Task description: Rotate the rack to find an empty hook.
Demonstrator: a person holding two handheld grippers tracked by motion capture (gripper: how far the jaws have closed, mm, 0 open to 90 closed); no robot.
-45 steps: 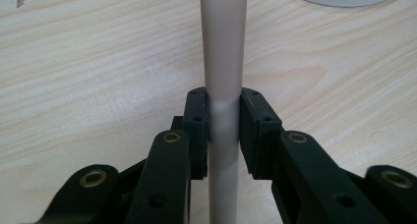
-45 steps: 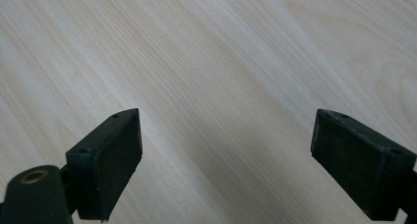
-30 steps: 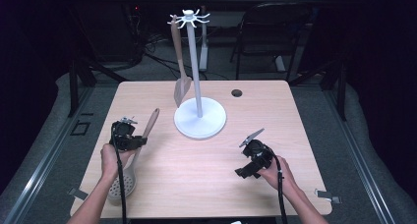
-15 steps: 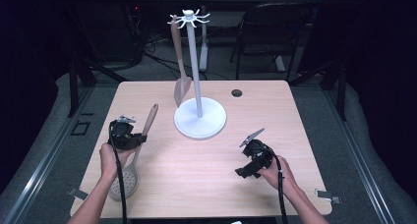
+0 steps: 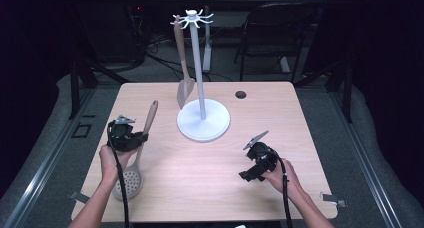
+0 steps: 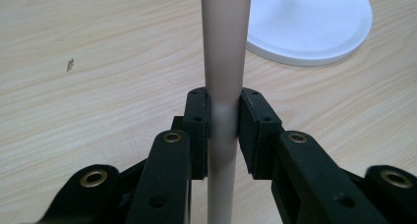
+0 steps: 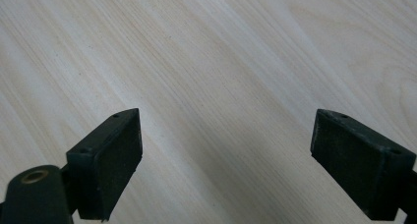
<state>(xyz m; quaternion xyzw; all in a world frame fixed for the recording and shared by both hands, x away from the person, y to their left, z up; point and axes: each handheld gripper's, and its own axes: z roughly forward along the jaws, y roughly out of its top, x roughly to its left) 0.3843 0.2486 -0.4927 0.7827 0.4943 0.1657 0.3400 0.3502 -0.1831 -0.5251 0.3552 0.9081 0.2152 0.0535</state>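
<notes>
A: Worktop [image 5: 210, 188] first — pale wood, with bare surface across the whole middle and near side. Where is the left claw [image 5: 142, 138]?

B: Close to the left edge. It is clamped on the handle of the slotted spoon [image 5: 137, 158]; in the left gripper view both pads press the handle's sides. The handle slants up and away toward the white stand's base [image 5: 203, 120], and its tip stops short of that base, with a strip of bare wood between them. The perforated bowl sits at the near-left corner, close to the front and left edges — whether it touches the wood I cannot tell.

A: And the right claw [image 5: 248, 175]?

B: Spread wide, nothing between the jaws. The right gripper view shows plain wood grain under and ahead of them. It sits toward the near-right part of the worktop, well apart from the stand and from the spoon.

A: What crowds the far side?

B: The stand's round base sits a little beyond the centre, its pole rising to a ring of hooks. A spatula [image 5: 183, 68] hangs from one hook on the left, its blade low over the worktop, just behind the base. A small dark round hole [image 5: 241, 94] lies right of the base, near the far edge.
</notes>
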